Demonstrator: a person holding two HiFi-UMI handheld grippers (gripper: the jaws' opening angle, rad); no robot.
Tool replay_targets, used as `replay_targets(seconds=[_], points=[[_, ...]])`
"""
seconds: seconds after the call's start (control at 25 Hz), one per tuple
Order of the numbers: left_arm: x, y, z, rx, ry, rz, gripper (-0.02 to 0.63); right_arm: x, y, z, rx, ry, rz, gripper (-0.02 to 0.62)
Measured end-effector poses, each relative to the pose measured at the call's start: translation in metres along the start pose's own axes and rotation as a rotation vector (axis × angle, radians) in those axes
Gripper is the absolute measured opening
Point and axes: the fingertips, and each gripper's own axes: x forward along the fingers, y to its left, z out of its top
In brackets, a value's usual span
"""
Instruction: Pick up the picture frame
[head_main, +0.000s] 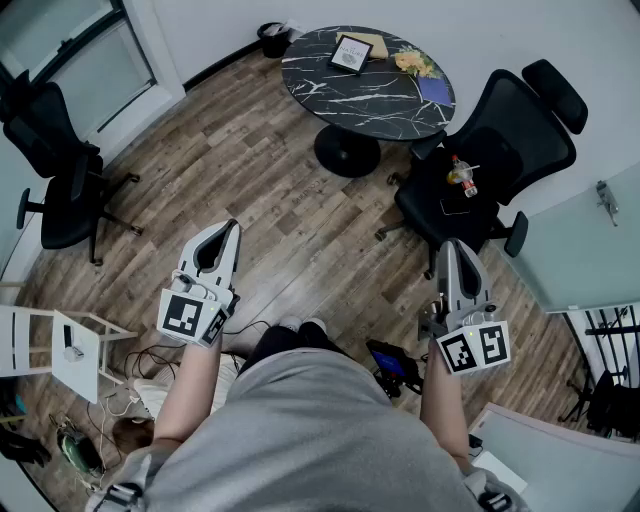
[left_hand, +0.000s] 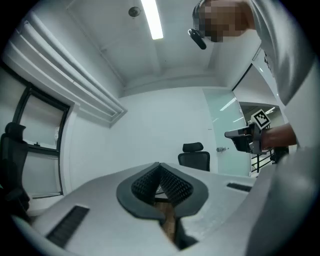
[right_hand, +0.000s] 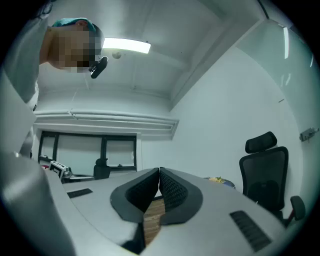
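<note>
A black-edged picture frame lies on the round dark marble table at the far end of the room. I hold both grippers level, well short of the table, over the wood floor. My left gripper is shut with nothing in it; its tips meet in the left gripper view. My right gripper is shut and empty too, its tips touching in the right gripper view. The frame itself does not show in either gripper view.
A yellow item and a blue booklet also lie on the table. A black office chair with a bottle on its seat stands right of it. Another black chair is at the left, a bin by the far wall, cables by my feet.
</note>
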Motion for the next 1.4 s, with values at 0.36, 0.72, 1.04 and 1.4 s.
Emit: replay_targets(seconds=[0.36,0.72,1.04,1.4], points=[[0.001,-0.012,0.006,0.012,-0.009,0.008,0.006,-0.008,-0.008,-0.004,0.013,0.000,0.011,0.028],[0.008,-0.020,0.000,0.024,-0.001,0.031,0.006,-0.010,-0.034,-0.003,0.053,-0.026,0.024,0.026],[0.021,-0.023,-0.002,0.024,0.010,0.048,0.006,-0.003,-0.048,-0.012,0.054,-0.009,0.046,0.027],[0.050,-0.008,-0.014,0.007,0.023,0.050,0.007,0.026,-0.058,-0.025,0.071,0.013,0.063,0.026]])
